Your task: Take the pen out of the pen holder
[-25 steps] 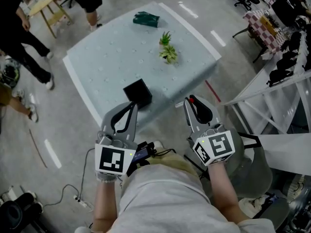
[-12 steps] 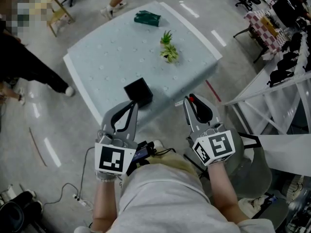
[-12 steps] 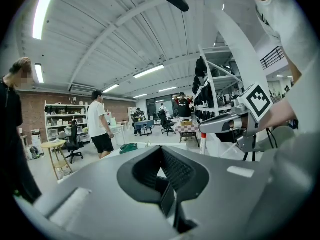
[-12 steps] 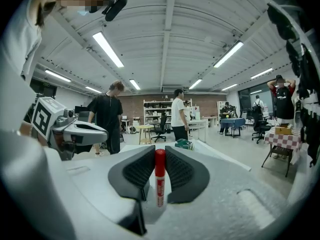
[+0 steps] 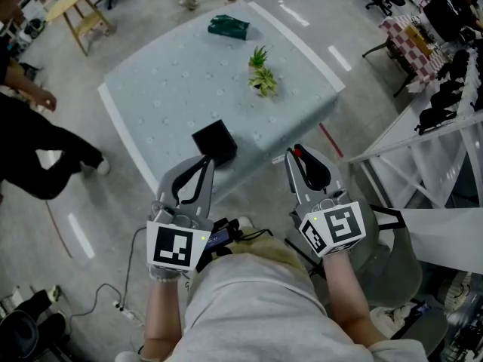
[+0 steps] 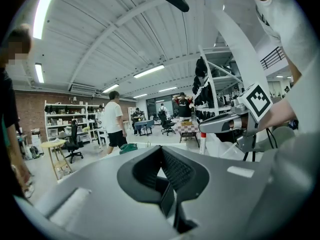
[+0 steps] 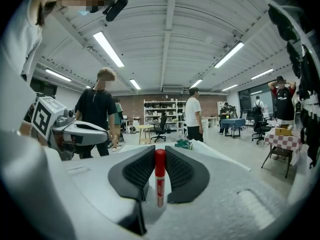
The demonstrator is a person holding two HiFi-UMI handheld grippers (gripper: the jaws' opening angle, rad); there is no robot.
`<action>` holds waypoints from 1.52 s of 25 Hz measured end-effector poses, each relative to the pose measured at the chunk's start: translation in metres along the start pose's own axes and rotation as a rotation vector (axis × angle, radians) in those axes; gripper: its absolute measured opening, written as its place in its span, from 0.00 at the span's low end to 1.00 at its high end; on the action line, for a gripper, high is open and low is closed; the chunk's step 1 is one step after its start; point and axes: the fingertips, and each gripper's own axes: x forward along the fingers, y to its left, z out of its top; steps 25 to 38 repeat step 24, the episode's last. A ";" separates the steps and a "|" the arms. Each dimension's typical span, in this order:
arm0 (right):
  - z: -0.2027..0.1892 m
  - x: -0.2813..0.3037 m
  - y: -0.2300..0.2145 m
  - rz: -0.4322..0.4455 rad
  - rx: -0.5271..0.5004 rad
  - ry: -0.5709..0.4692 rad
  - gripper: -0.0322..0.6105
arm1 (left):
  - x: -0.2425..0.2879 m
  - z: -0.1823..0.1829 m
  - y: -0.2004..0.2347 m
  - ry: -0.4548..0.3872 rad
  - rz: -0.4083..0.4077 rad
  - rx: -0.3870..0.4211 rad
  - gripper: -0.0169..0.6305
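Observation:
The black square pen holder stands at the near edge of the pale blue table. My right gripper hangs just off the table's near right corner, shut on a red pen. In the right gripper view the pen stands upright between the pads of that gripper. My left gripper is shut and holds nothing, its tips just short of the holder's near side. The left gripper view shows its jaws pressed together.
A small green plant and a dark green cloth lie farther back on the table. A person walks at the left. A white rack stands at the right, a wooden stool at the far left.
Both grippers and the pen stay where they were. People beyond and left of the table have walked on.

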 end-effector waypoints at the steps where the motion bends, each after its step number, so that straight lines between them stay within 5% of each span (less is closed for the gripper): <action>1: 0.000 0.000 0.000 0.000 0.001 0.000 0.14 | 0.000 0.000 0.000 0.001 -0.001 0.000 0.03; 38: 0.001 0.002 0.003 0.004 0.001 0.012 0.14 | -0.001 0.000 0.001 0.008 -0.006 0.004 0.03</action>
